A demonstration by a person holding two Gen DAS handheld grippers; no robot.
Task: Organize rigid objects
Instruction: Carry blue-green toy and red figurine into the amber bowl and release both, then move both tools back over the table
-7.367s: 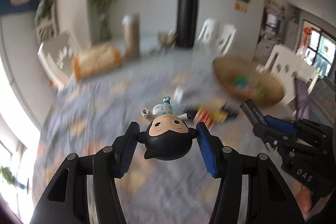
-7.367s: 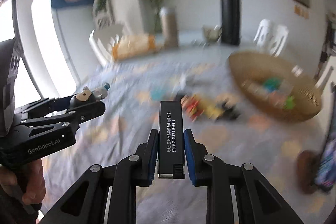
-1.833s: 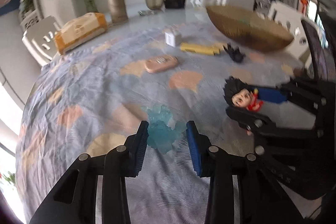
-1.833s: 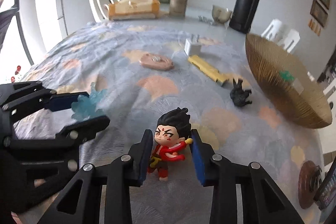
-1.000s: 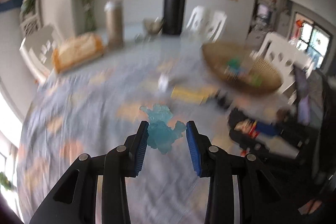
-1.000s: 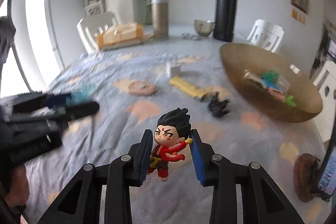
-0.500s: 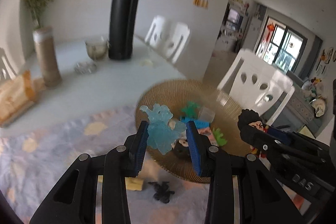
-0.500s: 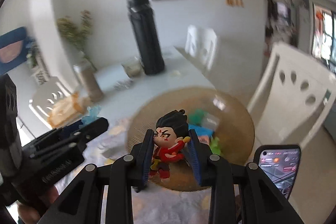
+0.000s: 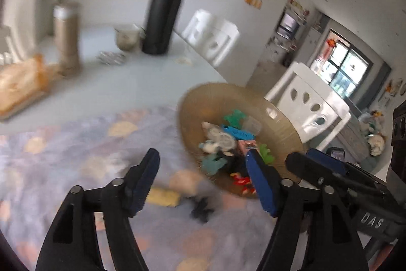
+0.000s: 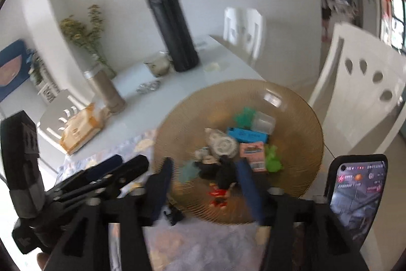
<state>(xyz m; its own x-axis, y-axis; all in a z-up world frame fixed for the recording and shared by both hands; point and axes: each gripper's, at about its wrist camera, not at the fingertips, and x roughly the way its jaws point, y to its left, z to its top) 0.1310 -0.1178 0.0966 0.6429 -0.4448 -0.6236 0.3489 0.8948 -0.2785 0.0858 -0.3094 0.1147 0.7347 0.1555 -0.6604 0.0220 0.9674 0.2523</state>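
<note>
My left gripper point(image 9: 203, 170) hangs over the near rim of the ribbed brown bowl point(image 9: 203, 98). Its jaws are opening and nothing sits between its pads. The translucent blue figure point(image 9: 213, 164) lies in the bowl among several toys. My right gripper point(image 10: 204, 183) is above the same bowl point(image 10: 291, 98), jaws opening, pads touching nothing. The red figure with black hair point(image 10: 219, 191) lies below them in the bowl, next to the blue figure point(image 10: 189, 173). Each gripper shows in the other's view: the right gripper point(image 9: 317, 166) and the left gripper point(image 10: 114, 169).
A small black toy point(image 9: 200, 210) and a yellow block point(image 9: 162, 196) lie on the patterned cloth near the bowl. A tall black flask point(image 10: 172, 27), a beige canister point(image 10: 106, 90) and a yellow pack point(image 10: 78, 128) stand behind. A phone point(image 10: 355, 194) is at right, white chairs beyond.
Both grippers have opened over the bowl. The blue figure has left my left gripper and the red figure my right gripper; both now lie in the bowl.
</note>
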